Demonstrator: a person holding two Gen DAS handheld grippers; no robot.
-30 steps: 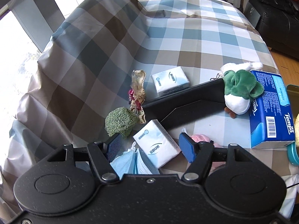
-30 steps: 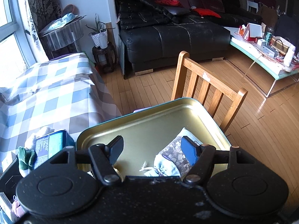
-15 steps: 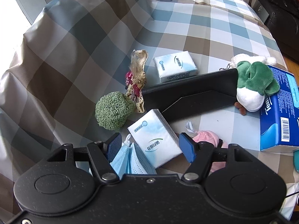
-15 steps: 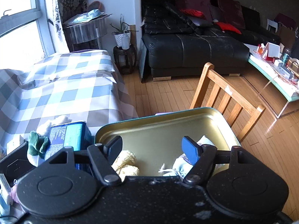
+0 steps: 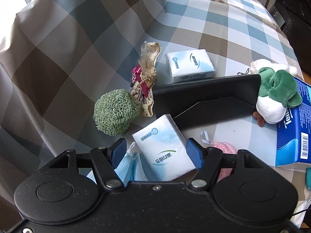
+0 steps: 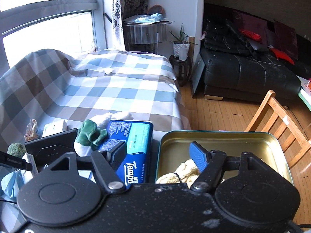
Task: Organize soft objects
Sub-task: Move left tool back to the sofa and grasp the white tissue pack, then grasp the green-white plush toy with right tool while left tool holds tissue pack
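The left gripper point(image 5: 157, 151), jaws apart and clamped on nothing, hangs over a white pocket tissue pack point(image 5: 164, 150) that lies between its blue pads without touching them, on a checked tablecloth point(image 5: 77, 44). Pale blue face masks point(image 5: 126, 167) lie beside the pack under the left pad, and a pink knitted item point(image 5: 223, 147) lies behind the right pad. Just past the pack sit a green knitted scrubber point(image 5: 114, 114), a dried loofah bundle with a pink net point(image 5: 145, 81), a black stand point(image 5: 206, 99) and a second tissue pack point(image 5: 189, 65). Toward the cloth's right edge, a green-and-white plush toy point(image 5: 274, 97) leans on a blue Tempo tissue box point(image 5: 291, 136). The right gripper point(image 6: 157, 156), also open and empty, straddles the near corner of a gold-lined metal tin point(image 6: 223, 141), which stands just beside the Tempo box and holds a cream fluffy cloth point(image 6: 184, 169). A wooden chair point(image 6: 276, 116) stands beyond the tin.
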